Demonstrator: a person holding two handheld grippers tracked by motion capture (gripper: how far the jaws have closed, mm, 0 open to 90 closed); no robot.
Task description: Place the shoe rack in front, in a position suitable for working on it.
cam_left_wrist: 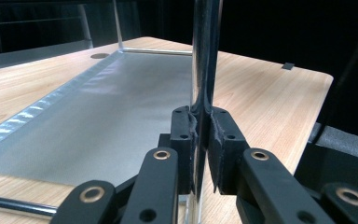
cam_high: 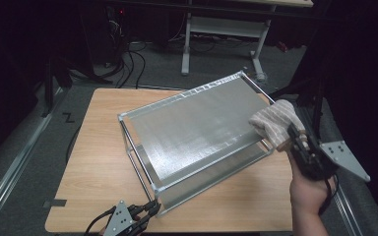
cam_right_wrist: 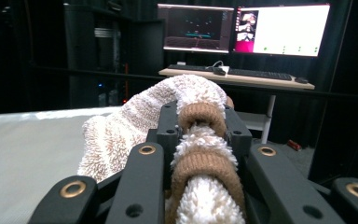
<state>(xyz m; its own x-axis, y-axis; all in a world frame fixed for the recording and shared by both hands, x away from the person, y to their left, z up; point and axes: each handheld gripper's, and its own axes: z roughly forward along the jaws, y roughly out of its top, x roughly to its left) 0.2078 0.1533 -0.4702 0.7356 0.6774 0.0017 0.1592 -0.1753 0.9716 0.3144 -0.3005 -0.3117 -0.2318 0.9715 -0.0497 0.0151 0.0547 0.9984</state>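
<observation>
A two-tier metal shelf rack (cam_high: 197,125) stands at an angle on the wooden table (cam_high: 93,162). My left gripper (cam_high: 150,209) is at the rack's near corner, shut on the upright chrome post (cam_left_wrist: 206,56), with both pads (cam_left_wrist: 186,130) pressing on it (cam_left_wrist: 201,123). The lower shelf (cam_left_wrist: 98,116) stretches away to the left of that post. My right gripper (cam_high: 295,135) is at the right end of the top shelf, shut on a fuzzy white cloth with brown stripes (cam_high: 274,120). The cloth (cam_right_wrist: 126,130) bulges out past the jaws (cam_right_wrist: 200,116) and rests on the shelf's edge.
Bare table top lies left of the rack and along the near edge. Behind the table stands a white desk frame (cam_high: 221,29), with cables on the floor (cam_high: 128,64). Two lit monitors (cam_right_wrist: 242,30) and a keyboard sit on a desk beyond the rack.
</observation>
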